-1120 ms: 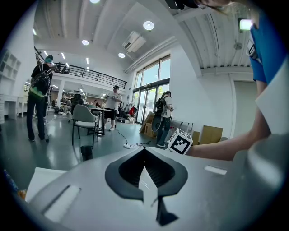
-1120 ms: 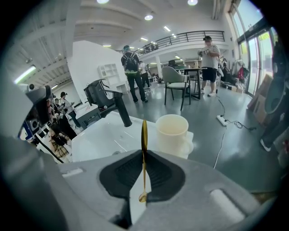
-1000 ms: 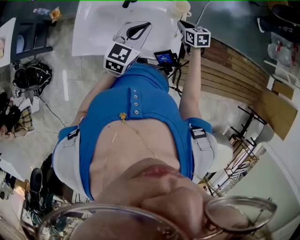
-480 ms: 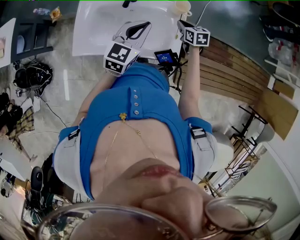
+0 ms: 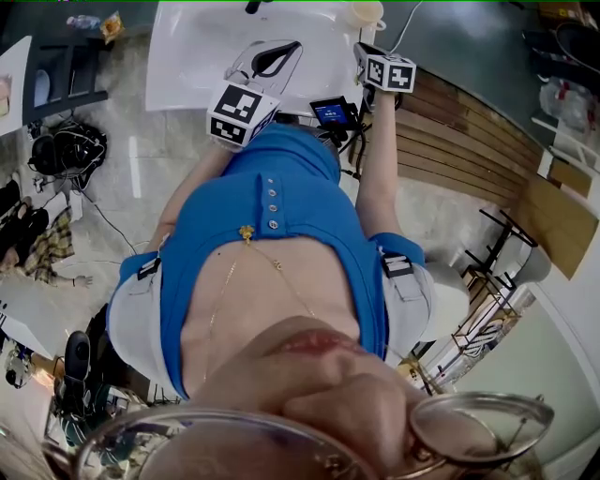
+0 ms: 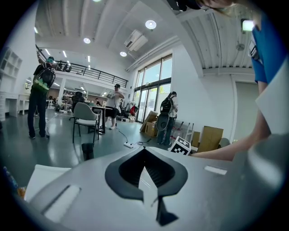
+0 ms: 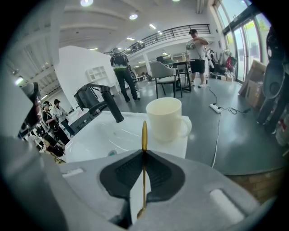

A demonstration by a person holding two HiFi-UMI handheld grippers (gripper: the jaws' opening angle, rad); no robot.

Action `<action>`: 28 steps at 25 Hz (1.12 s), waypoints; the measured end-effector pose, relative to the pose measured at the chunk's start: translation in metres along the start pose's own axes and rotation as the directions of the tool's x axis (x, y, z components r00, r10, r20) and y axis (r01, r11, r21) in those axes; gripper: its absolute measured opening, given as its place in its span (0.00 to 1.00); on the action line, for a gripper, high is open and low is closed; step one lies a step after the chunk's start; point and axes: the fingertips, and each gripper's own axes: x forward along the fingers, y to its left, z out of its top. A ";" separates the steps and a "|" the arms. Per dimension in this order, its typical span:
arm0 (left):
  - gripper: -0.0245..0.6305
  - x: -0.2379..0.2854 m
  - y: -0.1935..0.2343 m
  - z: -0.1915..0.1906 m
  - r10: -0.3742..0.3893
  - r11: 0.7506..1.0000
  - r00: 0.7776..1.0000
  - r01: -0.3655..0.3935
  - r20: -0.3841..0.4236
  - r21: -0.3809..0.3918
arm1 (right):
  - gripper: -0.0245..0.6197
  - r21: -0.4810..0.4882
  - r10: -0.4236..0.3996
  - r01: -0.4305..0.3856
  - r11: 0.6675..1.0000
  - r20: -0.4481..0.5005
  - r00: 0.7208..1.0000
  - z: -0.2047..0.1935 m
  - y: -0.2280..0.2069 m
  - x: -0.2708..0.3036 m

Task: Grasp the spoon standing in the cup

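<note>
In the right gripper view my right gripper [image 7: 144, 152] is shut on a thin gold spoon [image 7: 144, 131]. The spoon's handle pokes forward past the jaw tips and its bowl end lies back toward the camera. A cream cup [image 7: 166, 118] stands just beyond, on the corner of the white sink [image 7: 97, 142], and the spoon is outside it. In the head view the cup [image 5: 364, 13] sits at the top, with the right gripper [image 5: 363, 53] right below it. My left gripper [image 6: 145, 150] is shut with nothing in it and hovers over the sink [image 5: 192, 56].
A black faucet [image 7: 100, 101] rises at the sink's far side. My own body fills the head view's lower part. Wooden slats [image 5: 469, 141] lie to the right. Several people, chairs and tables stand across the grey floor [image 6: 54, 149] behind.
The right gripper has drifted slightly left and toward the cup. The left gripper has barely moved.
</note>
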 end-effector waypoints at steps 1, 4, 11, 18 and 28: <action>0.04 0.000 0.000 -0.001 -0.003 1.000 1.000 0.003 -0.002 -0.002 | 0.06 0.004 -0.004 0.004 1.000 -0.002 1.000 -0.001 -0.001 0.001; 0.04 0.001 0.000 0.000 -0.002 1.000 1.000 0.002 -0.005 -0.005 | 0.06 0.013 -0.012 0.012 1.000 -0.008 1.000 -0.004 -0.004 0.005; 0.04 0.002 0.002 -0.001 0.004 1.000 1.000 -0.004 -0.007 -0.008 | 0.06 0.026 -0.021 0.021 0.999 -0.016 1.000 -0.007 -0.006 0.010; 0.04 0.003 0.002 -0.001 0.002 1.000 1.000 -0.002 -0.007 -0.011 | 0.06 0.036 -0.036 0.037 0.999 -0.030 0.999 -0.008 -0.009 0.014; 0.04 0.001 0.005 -0.002 0.008 1.000 1.000 -0.008 -0.008 -0.016 | 0.06 0.096 -0.084 0.089 0.991 -0.053 0.995 -0.016 -0.018 0.021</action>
